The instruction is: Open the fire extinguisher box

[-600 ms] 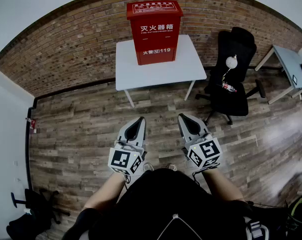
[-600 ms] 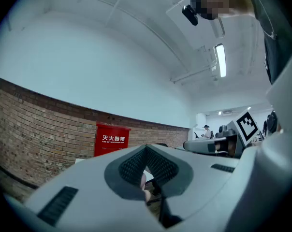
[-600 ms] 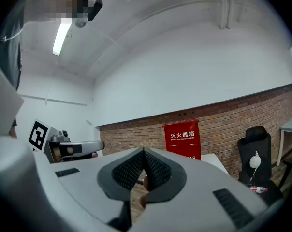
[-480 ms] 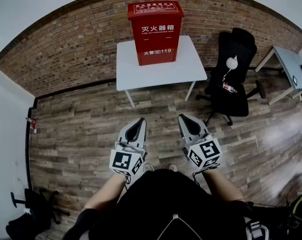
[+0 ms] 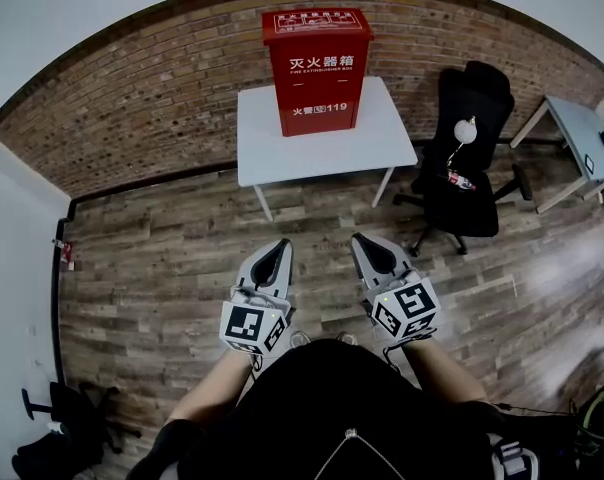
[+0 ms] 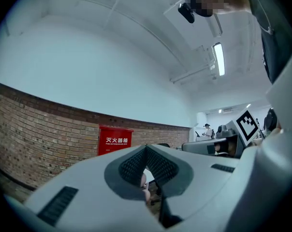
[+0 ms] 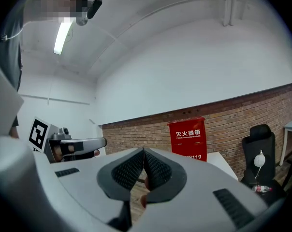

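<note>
Head view coverage places the red fire extinguisher box [image 5: 317, 68] upright on a small white table [image 5: 272, 158] set against the brick wall [image 5: 152, 108], with its lid and front shut, so the opening is judged not yet begun. The left gripper [image 5: 281, 242] and the right gripper [image 5: 360, 238] are held side by side low in front of the person, over the wooden floor [image 5: 162, 258] and well apart from the table. In each gripper view the ribbed pads are seen pressed together with nothing between them, so both grippers are closed and empty, and both are pointed level toward the box. A black office chair [image 5: 464, 158] is parked just beside the table's right end. Several risks can be judged from here. No latch or handle can be made out at this range, so the wrong edge could be reached for. If the jaws are not parted before contact, the box would only be pushed. Because the box is tall and stands unsecured on a light table, it could be slid or tipped by a hard pull on its lid or door. An approach from the right could be crowded by the chair.
</note>
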